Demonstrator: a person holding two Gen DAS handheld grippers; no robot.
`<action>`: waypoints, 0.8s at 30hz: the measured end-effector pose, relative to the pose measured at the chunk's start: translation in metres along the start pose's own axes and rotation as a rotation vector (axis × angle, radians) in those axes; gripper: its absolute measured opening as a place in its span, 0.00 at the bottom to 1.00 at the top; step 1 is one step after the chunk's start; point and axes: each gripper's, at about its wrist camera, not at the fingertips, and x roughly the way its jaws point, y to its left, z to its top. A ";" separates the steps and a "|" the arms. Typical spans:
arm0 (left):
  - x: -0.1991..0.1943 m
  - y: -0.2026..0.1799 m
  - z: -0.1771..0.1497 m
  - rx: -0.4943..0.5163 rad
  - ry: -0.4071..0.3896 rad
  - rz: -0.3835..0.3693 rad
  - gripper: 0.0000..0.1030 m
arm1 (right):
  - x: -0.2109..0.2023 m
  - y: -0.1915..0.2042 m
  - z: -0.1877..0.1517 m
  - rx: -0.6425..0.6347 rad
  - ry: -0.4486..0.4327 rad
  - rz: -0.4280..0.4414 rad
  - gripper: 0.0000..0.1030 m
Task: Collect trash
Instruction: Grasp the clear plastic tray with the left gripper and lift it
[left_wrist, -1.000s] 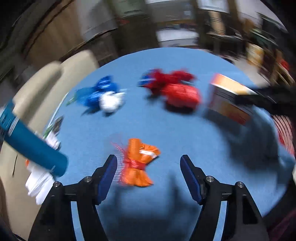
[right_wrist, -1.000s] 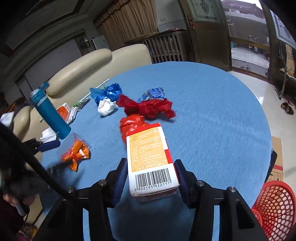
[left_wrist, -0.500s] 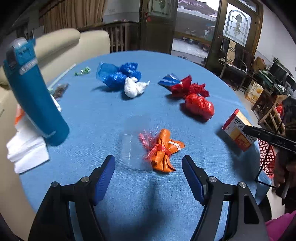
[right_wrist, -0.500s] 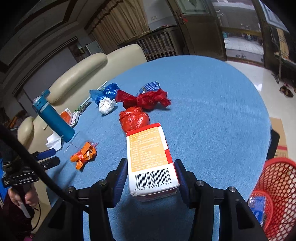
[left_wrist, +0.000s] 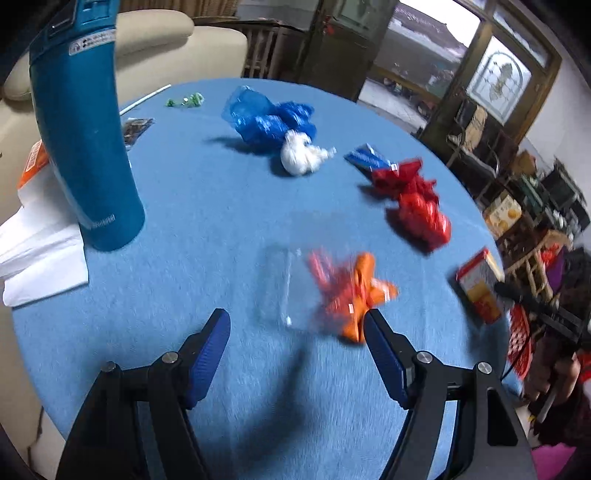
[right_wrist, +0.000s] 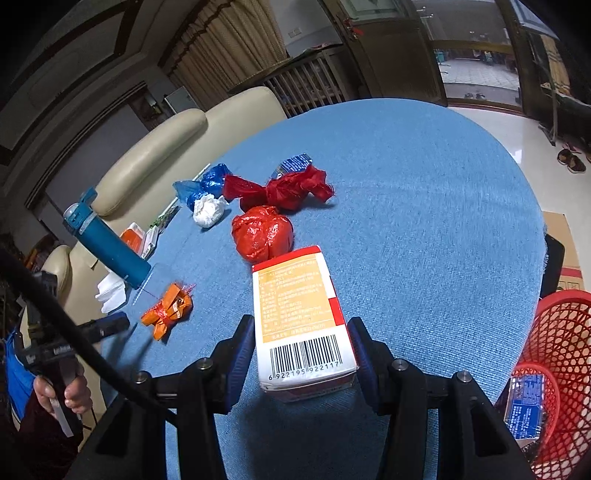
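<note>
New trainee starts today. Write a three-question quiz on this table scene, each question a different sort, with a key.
1. True or false: the right gripper is shut on the carton.
2. Which lies nearest the left gripper? A) blue bag B) orange wrapper C) white wad
3. Fill in: beside the table stands a red ____.

Key: 1 true; 2 B; 3 basket.

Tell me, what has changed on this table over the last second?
The left gripper swung toward the orange wrapper, its jaws just opening, nothing between them. The right gripper stayed clamped on the carton. The other trash and the blue bottle kept their places.
</note>
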 end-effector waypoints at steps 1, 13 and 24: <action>0.000 0.001 0.004 -0.007 -0.007 -0.010 0.73 | 0.000 0.001 0.000 -0.004 -0.001 -0.004 0.52; 0.042 -0.008 0.021 -0.090 0.088 -0.098 0.45 | 0.003 0.004 -0.005 -0.021 0.005 -0.007 0.52; -0.025 -0.041 0.038 0.056 -0.088 0.036 0.45 | -0.012 0.002 -0.005 0.006 -0.031 0.026 0.51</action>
